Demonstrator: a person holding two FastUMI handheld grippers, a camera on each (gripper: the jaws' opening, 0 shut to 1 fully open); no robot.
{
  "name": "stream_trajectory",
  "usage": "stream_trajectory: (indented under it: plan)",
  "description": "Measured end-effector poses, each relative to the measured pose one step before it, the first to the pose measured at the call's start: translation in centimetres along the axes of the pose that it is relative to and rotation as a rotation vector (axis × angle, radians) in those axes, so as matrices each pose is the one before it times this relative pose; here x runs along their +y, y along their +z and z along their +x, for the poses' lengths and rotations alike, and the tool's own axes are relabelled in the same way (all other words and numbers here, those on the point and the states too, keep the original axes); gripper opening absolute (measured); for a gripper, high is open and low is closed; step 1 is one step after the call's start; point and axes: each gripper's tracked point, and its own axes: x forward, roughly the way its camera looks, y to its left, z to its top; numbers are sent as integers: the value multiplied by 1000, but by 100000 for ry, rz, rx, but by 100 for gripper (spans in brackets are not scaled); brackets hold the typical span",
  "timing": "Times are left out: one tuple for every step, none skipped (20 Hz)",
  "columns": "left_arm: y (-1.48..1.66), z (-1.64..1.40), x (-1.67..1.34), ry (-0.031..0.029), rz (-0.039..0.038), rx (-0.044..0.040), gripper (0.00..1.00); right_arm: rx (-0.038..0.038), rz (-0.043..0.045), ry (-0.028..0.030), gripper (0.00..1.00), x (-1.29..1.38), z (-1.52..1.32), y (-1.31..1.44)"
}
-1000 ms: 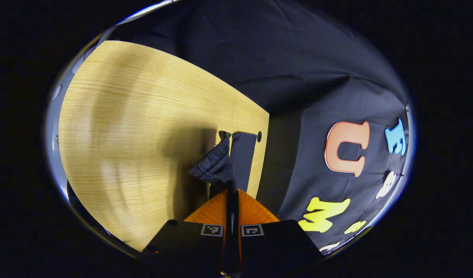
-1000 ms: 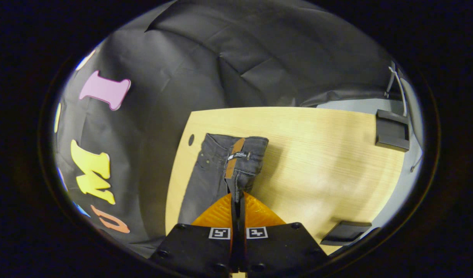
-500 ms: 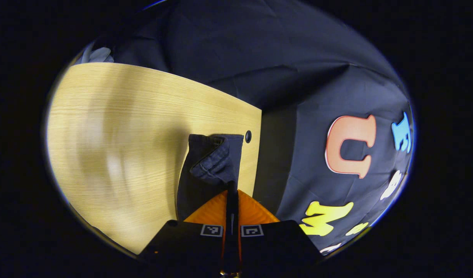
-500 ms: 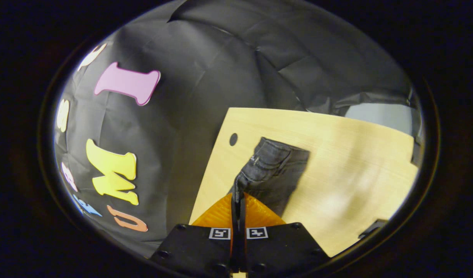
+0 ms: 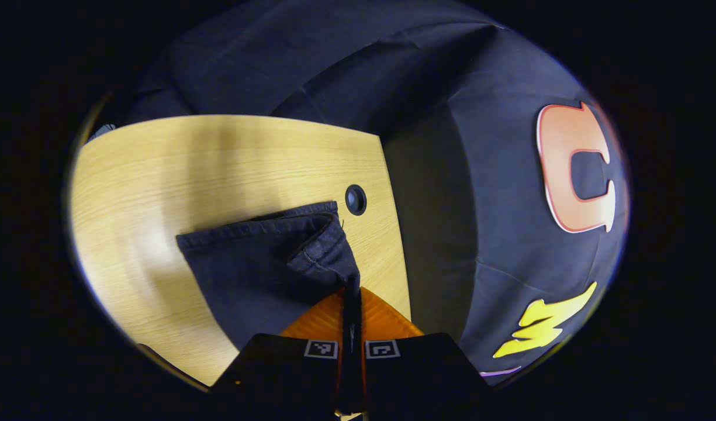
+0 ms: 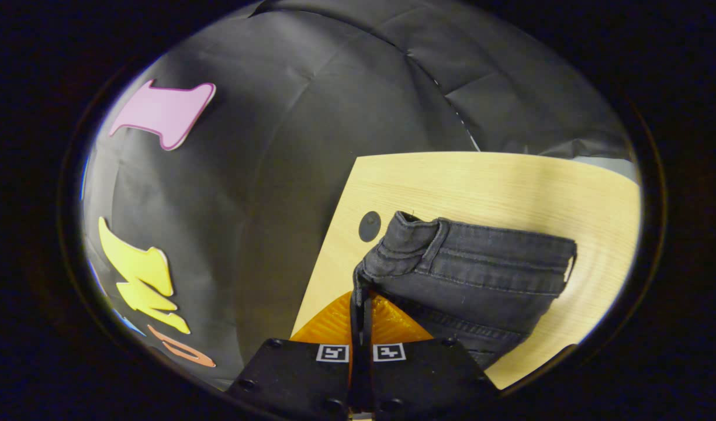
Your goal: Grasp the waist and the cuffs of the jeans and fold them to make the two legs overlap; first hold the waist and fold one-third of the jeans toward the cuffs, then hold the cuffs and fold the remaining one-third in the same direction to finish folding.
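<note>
Denim lies across the corner of one wooden table (image 5: 159, 169), a single pair of dark jeans (image 5: 258, 257) near the table's edge beside the black cloth wall. In the left gripper view, the left gripper (image 5: 352, 286) has its two orange fingers pressed together with almost no gap, and a stitched cuff hem (image 5: 322, 251) is pinched between their tips. From that pinch the cloth spreads flat to the left over the tabletop, its hemmed edge running as one long line. One round dark hole (image 5: 355, 199) sits in the table just beyond the hem, close to the table's edge.

In the right gripper view, the right gripper (image 6: 360, 295) likewise has its two orange fingers closed to a thin slit, gripping the waistband (image 6: 404, 251) at its corner. The waistband bunches up at the pinch, then stretches to the right over the wood (image 6: 509, 181), with rows of seam stitching visible along it. The same single hole (image 6: 369, 226) lies just left of the lifted waist corner. Each gripper carries two small square markers on its black body, four in all.
</note>
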Motion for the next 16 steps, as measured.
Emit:
stream_trajectory:
  plan:
    - [199, 1337, 404, 1863, 58, -1036, 3, -531, -988, 258, 1, 58, 1070, -49]
    - [97, 1132, 115, 465, 708, -387, 4, -64, -1053, 122, 0, 157, 948, -75]
    - [-190, 921, 108, -468, 1480, 681, 4, 25, -709, 249, 1, 72, 839, -7]
    - [71, 867, 140, 537, 1191, -313, 3, -493, -228, -34, 1, -29, 883, 32]
    - [132, 933, 168, 873, 176, 6, 4, 323, -996, -584, 1, -359, 698, -58]
    - [30, 685, 476, 1553, 401, 471, 3, 262, -1151, -1275, 0, -670, 583, -91]
    - [-38, 795, 574, 1674, 282, 100, 4, 101, 275, -746, 0, -367, 571, -164]
    - [-17, 453, 535, 872, -388, 193, 4, -135, 1143, 93, 1, -82, 288, -7]
    - [-40, 196, 112, -83, -1034, 58, 4, -575, 486, 3, 1, -116, 122, -123]
    - [-100, 194, 73, -573, -1394, 160, 4, 337, -201, -71, 1, -168, 108, -317]
    - [-56, 63, -60, -1646, -1990, 728, 5, 560, -144, 91, 1, -101, -149, 23]
    - [-367, 271, -123, -1595, -1520, 715, 7, -88, 450, 488, 1, -14, 109, 72]
    - [341, -220, -591, -3129, -968, 32, 12, 554, 1949, 1605, 3, 208, 38, -98]
    - [-234, 128, -1118, -3513, 357, 573, 17, 919, 2126, 752, 7, 45, -46, -151]
    - [-156, -229, -718, -1578, 2180, 599, 37, 784, 1713, 2261, 21, 573, 0, -263]
    - [-138, -59, -513, 131, 4388, -580, 58, 134, 148, 2253, 36, 699, -207, 131]
